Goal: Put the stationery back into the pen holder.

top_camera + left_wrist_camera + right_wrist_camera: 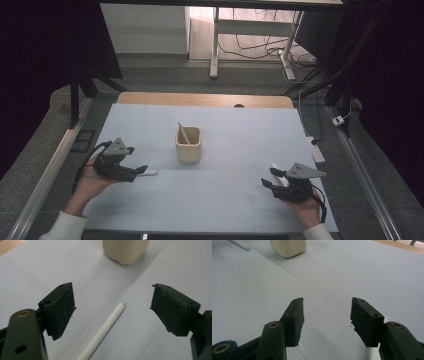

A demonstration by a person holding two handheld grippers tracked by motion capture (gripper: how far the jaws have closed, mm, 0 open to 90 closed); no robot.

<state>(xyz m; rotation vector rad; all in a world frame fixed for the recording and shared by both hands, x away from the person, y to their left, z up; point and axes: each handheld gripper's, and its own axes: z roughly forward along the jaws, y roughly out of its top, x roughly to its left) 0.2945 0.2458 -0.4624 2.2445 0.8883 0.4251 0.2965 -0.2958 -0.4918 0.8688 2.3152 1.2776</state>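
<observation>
My left black two-jaw gripper has a grey three-cornered plate on top, and a thin black cable trails from it. My right black two-jaw gripper carries the same kind of grey plate. The jaw pads are blocky and matte, with small screw holes, and the arms behind them have brass rivets. I wear white sleeves.

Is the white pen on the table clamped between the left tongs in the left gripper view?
No: the white pen lies flat on the table between the left tongs, whose pads stand wide apart, clear of it.
</observation>
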